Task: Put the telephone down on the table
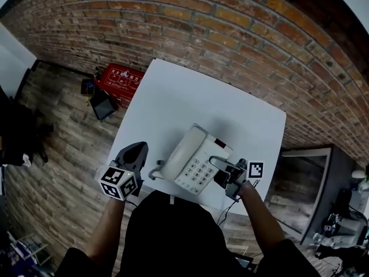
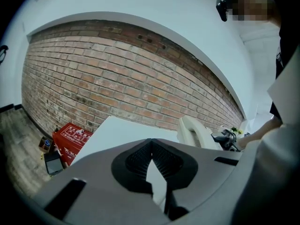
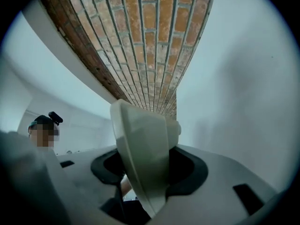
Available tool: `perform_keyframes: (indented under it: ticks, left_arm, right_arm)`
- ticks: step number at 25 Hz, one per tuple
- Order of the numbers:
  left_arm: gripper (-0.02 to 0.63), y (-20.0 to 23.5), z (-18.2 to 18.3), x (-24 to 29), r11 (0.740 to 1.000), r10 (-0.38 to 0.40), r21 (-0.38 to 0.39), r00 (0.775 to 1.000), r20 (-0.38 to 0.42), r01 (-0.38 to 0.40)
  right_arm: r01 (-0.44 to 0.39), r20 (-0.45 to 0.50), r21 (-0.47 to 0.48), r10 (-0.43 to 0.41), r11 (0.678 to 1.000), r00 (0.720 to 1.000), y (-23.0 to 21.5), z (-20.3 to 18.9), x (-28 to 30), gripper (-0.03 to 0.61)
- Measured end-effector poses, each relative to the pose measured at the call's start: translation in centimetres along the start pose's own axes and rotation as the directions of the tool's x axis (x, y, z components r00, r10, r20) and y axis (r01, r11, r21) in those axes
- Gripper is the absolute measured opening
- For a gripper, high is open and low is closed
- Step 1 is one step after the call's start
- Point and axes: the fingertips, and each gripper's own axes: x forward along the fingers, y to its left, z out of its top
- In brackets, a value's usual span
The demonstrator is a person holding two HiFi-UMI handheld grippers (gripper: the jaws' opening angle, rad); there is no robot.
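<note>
- Pinched right edge of cream plastic push-button telephone (image 1: 193,160) between right gripper (image 1: 222,167) fingers (image 3: 190,170).
- Pressed left gripper (image 1: 135,150) fingers (image 2: 138,161) together, empty, just beside telephone.
- Hung over near edge of white square table (image 1: 190,97), contact unclear.

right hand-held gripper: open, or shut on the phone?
Shut on the telephone: the right gripper view shows its cream edge clamped between the pads of the right hand-held gripper.

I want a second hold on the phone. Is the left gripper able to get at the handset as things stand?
Probably yes. The left gripper is just left of the handset, with only bare table between them. Its jaws are together and would have to open first.
</note>
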Motion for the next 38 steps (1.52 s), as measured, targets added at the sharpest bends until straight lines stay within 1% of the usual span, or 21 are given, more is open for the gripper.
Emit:
perform_keyframes:
  ticks: [5,8,17,24,32,38]
  left_arm:
    - [0.012,-0.2,-0.3,1.0,1.0,-0.001,-0.001,1.0,-0.015,0.001]
    - [0.012,-0.4,-0.6,1.5,1.0,-0.001,-0.005,1.0,-0.025,0.001]
    - [0.012,-1.1,-1.8,3.1,1.0,-0.003,-0.006,0.998,-0.061,0.003]
    - [0.012,-1.9,-2.4,4.5,1.0,-0.017,-0.002,0.997,-0.08,0.017]
    - [0.012,-2.5,-3.1,5.5,0.999,-0.034,0.007,0.993,-0.111,0.035]
    - [0.012,-3.4,-3.5,6.4,0.998,-0.057,-0.001,0.992,-0.113,0.057]
  right_arm:
    - [0.013,-0.116,0.001,-0.013,1.0,0.993,-2.4,1.5,1.0,0.236]
    - [0.034,-0.153,-0.007,-0.035,0.999,0.988,-3.6,2.7,0.8,0.236]
    - [0.093,-0.193,0.008,-0.09,0.996,0.977,-7.8,5.4,-1.1,0.236]
    - [0.157,-0.219,0.003,-0.152,0.988,0.964,-11.1,6.4,-2.1,0.236]
    - [0.182,-0.241,0.028,-0.17,0.983,0.955,-12.8,6.1,-1.7,0.236]
    - [0.226,-0.256,0.03,-0.211,0.974,0.943,-13.5,6.4,-1.6,0.236]
